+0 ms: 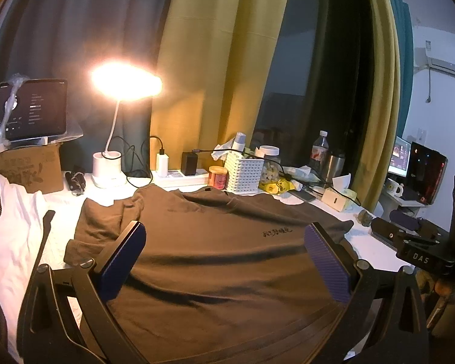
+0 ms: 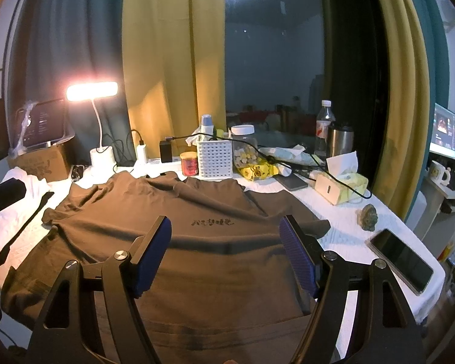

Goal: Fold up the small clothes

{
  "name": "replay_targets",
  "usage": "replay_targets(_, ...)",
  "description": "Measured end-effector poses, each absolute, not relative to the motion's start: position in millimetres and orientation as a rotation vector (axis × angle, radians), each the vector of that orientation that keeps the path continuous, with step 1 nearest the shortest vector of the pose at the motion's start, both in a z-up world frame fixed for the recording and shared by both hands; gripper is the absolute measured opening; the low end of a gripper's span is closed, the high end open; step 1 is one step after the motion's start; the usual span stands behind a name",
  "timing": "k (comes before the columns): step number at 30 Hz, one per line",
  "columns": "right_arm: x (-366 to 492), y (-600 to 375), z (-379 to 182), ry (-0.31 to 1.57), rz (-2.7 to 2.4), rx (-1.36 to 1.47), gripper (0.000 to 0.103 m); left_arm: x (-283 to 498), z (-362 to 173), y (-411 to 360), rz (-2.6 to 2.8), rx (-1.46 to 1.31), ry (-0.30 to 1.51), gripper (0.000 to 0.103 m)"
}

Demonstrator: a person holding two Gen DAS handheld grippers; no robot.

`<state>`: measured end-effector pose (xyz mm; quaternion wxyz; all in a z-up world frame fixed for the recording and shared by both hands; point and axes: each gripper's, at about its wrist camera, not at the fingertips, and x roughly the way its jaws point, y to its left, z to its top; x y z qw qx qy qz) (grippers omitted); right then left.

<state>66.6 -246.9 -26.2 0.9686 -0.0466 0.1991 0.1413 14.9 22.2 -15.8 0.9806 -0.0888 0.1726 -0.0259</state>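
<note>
Across the desk (image 2: 342,227) middle: one brown T-shirt (image 2: 173,239), spread flat, collar toward the back edge. Left gripper (image 1: 224,261) and right gripper (image 2: 226,254) above it, both spread wide, holding nothing. Near the right edge: one phone (image 2: 402,261).

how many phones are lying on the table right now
2. One phone lies at the table's right edge, near the right gripper. Another phone lies further back, left of the tissue box. The clutter may hide others.

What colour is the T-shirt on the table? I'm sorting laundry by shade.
Brown, with small dark lettering on the chest; the T-shirt shows best in the right wrist view.
</note>
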Motion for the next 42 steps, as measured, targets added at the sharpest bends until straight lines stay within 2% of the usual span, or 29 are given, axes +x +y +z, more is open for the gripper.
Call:
replay_targets(15, 111.2, -267.9, -24.8, 0.468, 0.266, -0.084, 0.077, 40.5, -11.6, 12.1, 0.016, -0.128, 0.357, 0.102)
replay_targets(26, 174.6, -299.9, -29.5, 0.538, 0.23, -0.1, 0.077, 84.6, -15.1, 5.8, 0.035, -0.142, 0.442, 0.102)
replay_targets(42, 284.7, -287.3, -61.1, 0.653, 0.284, -0.192, 0.077, 161.1, -33.0, 25.9, 0.078, -0.128, 0.523, 0.102)
